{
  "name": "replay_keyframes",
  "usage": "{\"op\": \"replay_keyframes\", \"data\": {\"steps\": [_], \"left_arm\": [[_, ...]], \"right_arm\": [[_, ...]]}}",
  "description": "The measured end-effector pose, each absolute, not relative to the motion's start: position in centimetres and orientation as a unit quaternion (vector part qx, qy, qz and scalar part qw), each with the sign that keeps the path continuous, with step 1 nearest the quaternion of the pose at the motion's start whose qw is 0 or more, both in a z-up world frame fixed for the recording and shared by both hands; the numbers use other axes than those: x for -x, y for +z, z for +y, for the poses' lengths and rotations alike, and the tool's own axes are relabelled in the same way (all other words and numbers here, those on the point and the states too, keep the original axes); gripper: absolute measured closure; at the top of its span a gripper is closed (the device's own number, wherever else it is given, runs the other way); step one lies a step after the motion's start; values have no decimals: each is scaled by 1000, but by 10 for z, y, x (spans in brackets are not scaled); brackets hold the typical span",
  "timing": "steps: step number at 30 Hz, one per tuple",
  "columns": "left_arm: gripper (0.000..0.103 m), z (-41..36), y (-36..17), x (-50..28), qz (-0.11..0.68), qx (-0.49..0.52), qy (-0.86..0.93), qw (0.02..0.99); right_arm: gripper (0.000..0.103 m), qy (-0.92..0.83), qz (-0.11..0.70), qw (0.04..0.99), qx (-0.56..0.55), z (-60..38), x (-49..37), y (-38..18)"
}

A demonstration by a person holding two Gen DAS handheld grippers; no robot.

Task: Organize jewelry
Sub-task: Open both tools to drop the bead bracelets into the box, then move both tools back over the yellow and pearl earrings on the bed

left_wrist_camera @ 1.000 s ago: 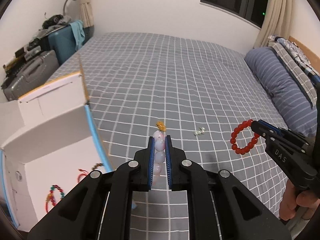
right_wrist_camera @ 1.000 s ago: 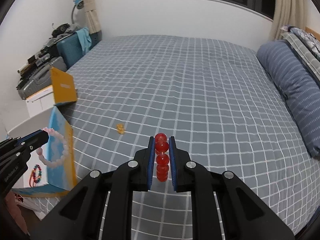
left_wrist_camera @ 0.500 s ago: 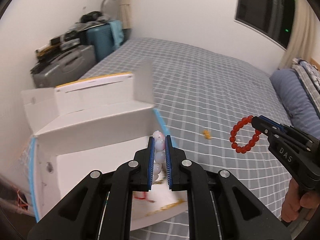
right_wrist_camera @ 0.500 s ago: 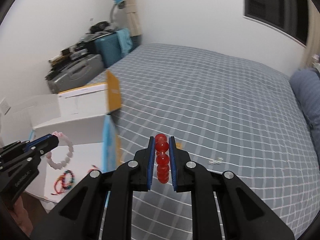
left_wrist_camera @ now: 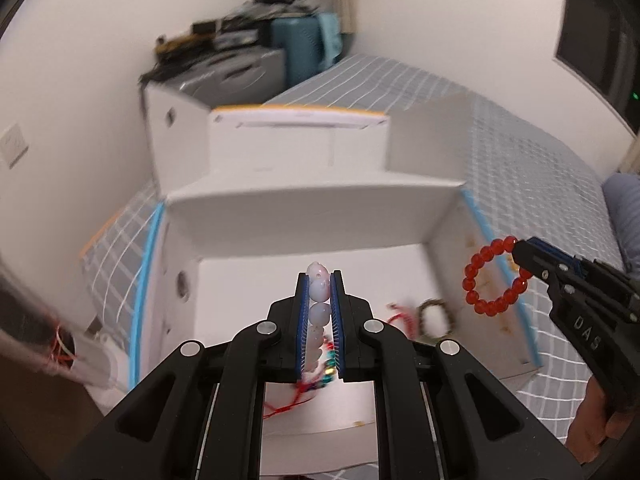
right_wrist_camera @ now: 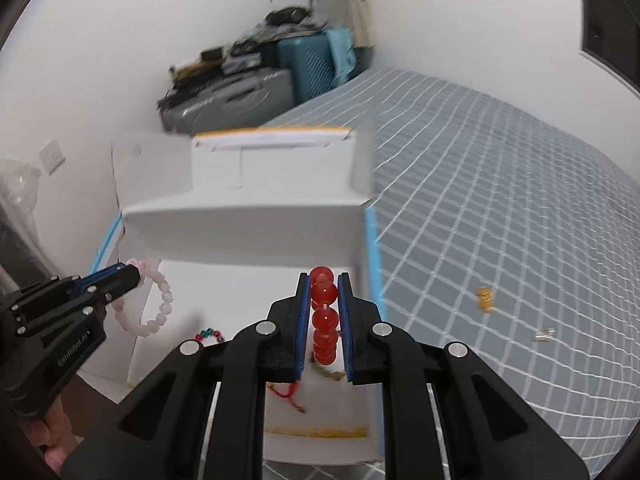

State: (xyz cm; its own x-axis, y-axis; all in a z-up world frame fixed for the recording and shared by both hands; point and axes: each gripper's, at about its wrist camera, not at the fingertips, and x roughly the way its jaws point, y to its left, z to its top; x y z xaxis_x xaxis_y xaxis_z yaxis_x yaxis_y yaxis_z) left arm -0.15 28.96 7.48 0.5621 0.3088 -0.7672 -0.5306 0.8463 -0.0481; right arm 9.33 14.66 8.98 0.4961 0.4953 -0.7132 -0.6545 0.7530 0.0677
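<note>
My left gripper (left_wrist_camera: 319, 280) is shut on a pale pink bead bracelet (left_wrist_camera: 319, 292) and holds it above the open white box (left_wrist_camera: 320, 208); the bracelet also hangs in the right wrist view (right_wrist_camera: 158, 304). My right gripper (right_wrist_camera: 324, 280) is shut on a red bead bracelet (right_wrist_camera: 324, 312), over the box's right side; the left wrist view shows it as a ring (left_wrist_camera: 494, 276) at the box's right wall. Several bracelets lie on the box floor: a dark bead one (left_wrist_camera: 434, 316), a red cord one (left_wrist_camera: 400, 314) and a multicoloured one (right_wrist_camera: 210, 335).
The box (right_wrist_camera: 248, 208) sits at the left edge of a bed with a grey checked cover (right_wrist_camera: 500, 200). A small gold piece (right_wrist_camera: 485, 298) and a small clear piece (right_wrist_camera: 545, 335) lie on the cover. Suitcases and clutter (right_wrist_camera: 240, 84) stand by the far wall.
Both grippers have swung left from over the bed to over the open box, each still holding its bracelet. The box now fills the middle of both views.
</note>
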Motion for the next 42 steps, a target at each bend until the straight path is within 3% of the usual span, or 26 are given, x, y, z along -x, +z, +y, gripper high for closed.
{"op": "replay_keyframes", "data": {"steps": [10,19,22,24,26,31,36,42], "left_arm": [[93,323,12,10,457,174,255,835],[90,325,2,11,475,174,255,824],[89,327,5,11,469,176,253,828],[78,325,11,11,464,175,255,830],[56,321,21,11,451,169,259,837],[29,304,49,0,420,153,257,857],[14,283,67,-21,402,139,243,872],[6,248,76,-56,389,125,220,886]], "right_arm": [[90,333,433,824,149,190,-87,25],[89,332,448,815,158,194,-86,15],[71,333,443,819,150,191,-88,21],[62,333,436,824,142,187,-88,28],[50,331,429,830,135,180,-91,36],[28,323,403,849,107,151,-100,62],[10,306,379,869,88,113,-115,83],[7,262,370,888,81,63,-141,92]]}}
